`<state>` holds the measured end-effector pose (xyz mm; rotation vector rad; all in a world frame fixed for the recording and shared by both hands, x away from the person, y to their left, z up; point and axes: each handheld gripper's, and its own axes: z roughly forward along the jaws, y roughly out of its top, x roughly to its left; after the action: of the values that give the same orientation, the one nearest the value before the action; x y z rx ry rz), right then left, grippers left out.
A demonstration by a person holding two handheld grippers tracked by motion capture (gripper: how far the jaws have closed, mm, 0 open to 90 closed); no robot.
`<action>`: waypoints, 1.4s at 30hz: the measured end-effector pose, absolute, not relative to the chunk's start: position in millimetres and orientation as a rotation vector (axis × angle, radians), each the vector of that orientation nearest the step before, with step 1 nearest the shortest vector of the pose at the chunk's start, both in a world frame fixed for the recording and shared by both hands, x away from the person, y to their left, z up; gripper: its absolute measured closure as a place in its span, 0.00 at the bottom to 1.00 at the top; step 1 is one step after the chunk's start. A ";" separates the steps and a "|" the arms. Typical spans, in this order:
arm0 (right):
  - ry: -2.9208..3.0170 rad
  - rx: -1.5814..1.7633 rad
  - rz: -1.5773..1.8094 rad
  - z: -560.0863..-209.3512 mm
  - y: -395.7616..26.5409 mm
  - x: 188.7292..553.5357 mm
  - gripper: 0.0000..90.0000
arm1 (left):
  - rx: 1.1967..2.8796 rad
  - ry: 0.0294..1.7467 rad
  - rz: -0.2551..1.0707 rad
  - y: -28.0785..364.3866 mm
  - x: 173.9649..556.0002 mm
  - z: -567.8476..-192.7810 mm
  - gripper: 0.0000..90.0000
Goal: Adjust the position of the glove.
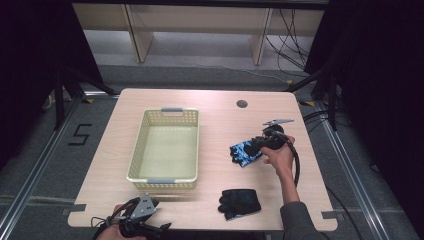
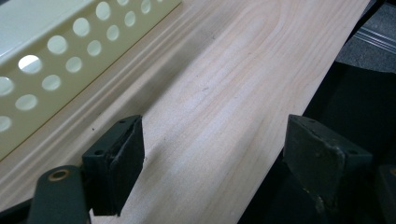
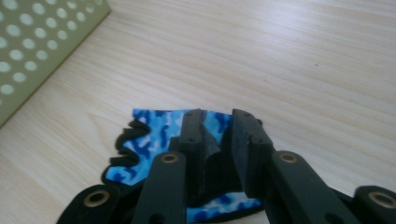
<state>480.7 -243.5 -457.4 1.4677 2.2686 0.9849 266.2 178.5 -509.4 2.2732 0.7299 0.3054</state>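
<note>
Light wooden table (image 1: 215, 107) carried a cream basket (image 1: 165, 145) and a black glove (image 1: 240, 202). Right gripper (image 3: 217, 140) was clenched on the blue camouflage glove (image 3: 154, 133), right of the basket; lifting it across seemed next. Left gripper (image 2: 210, 154) waited, jaws apart, at the near edge.

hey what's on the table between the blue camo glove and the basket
Nothing: in the high view, bare wood separates the blue camo glove from the basket. The right gripper view shows the same empty stretch. The black glove lies nearer the person, off that line.
</note>
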 end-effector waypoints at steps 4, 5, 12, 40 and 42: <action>2.307 1.543 0.928 -467.0 -253.5 490.9 0.81 | 2.264 0.746 0.287 178.3 265.5 -509.6 0.22; 2.303 1.514 0.930 -470.8 -255.2 492.5 0.81 | 2.254 0.760 0.295 178.2 265.2 -510.0 0.22; 2.291 1.550 0.946 -484.7 -254.6 498.6 0.78 | 2.255 0.758 0.288 177.9 265.1 -510.3 0.22; 2.270 1.620 1.086 -482.0 -270.7 490.4 1.00 | 2.259 0.759 0.279 177.8 264.9 -510.6 0.24; 2.271 1.618 1.089 -477.1 -271.7 488.1 1.00 | 2.257 0.765 0.280 177.8 265.0 -510.6 0.24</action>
<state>488.1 -271.7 -477.1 1.6176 2.2711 1.0894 265.0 177.8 -510.6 2.2571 0.7648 0.2798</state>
